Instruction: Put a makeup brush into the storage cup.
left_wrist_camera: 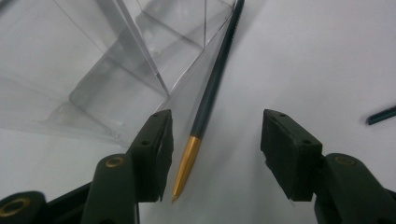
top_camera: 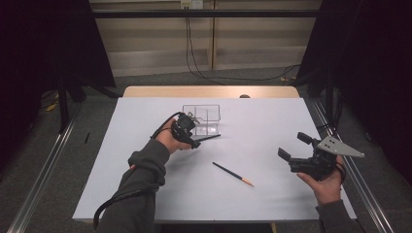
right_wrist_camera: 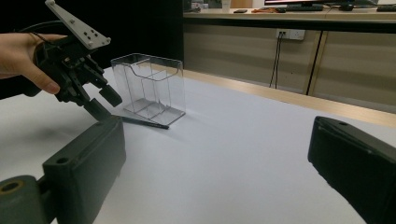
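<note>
A slim dark pen (left_wrist_camera: 212, 84) with a gold tip lies flat on the white worktop (top_camera: 272, 126), its far end just beside the base of a clear plastic compartment holder (top_camera: 201, 119). The left gripper (top_camera: 192, 137) slants down over the pen from the left, hand (top_camera: 170, 138) wrapped around its body, sleeve trailing back; its jaws stand half apart on either side of the gold end, pads not pressing it. A second dark pen (top_camera: 232, 174) with an orange tip lies near mid-worktop, well apart. At the right edge the right gripper (top_camera: 290, 145) is held above the worktop in an upturned hand (top_camera: 328, 182), jaws wide, holding nothing
</note>
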Motion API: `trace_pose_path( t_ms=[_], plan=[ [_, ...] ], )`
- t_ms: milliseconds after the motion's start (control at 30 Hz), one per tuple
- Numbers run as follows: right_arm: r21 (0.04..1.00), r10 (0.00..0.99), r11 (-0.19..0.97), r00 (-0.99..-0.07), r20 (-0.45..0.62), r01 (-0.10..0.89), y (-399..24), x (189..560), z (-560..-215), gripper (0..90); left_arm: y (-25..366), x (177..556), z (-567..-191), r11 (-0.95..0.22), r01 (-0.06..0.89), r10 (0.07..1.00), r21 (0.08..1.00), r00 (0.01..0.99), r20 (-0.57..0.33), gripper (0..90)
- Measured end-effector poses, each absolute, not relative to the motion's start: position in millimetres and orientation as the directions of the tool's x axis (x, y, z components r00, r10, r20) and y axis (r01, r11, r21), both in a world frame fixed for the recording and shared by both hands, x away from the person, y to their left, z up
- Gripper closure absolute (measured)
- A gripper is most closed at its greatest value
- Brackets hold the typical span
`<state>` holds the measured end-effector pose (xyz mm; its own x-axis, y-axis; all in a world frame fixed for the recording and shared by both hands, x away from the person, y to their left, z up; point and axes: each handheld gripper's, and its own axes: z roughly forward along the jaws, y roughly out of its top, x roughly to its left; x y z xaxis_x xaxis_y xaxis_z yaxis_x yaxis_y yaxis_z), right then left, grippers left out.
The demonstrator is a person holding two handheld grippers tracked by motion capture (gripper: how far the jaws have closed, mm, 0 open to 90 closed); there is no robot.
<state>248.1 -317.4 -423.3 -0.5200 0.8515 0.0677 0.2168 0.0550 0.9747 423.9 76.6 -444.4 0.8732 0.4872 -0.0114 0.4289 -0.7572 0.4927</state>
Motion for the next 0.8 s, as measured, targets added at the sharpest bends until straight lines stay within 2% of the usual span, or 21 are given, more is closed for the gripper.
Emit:
trace_pose_path(
  t_ms=[600,800],
  plan=[
    [0.976,0.855,0.048,-0.514,0.07,0.212,-319.5,247.9,-422.9,3.8,78.0,428.2,-454.7,-0.741,0.461,0.507,0.488,0.861,-0.043,55.0],
    [0.976,0.856,0.05,-0.512,0.068,0.213,-320.0,248.2,-423.2,3.8,77.7,429.0,-459.0,-0.734,0.483,0.519,0.478,0.852,-0.065,62.0]
  ],
)
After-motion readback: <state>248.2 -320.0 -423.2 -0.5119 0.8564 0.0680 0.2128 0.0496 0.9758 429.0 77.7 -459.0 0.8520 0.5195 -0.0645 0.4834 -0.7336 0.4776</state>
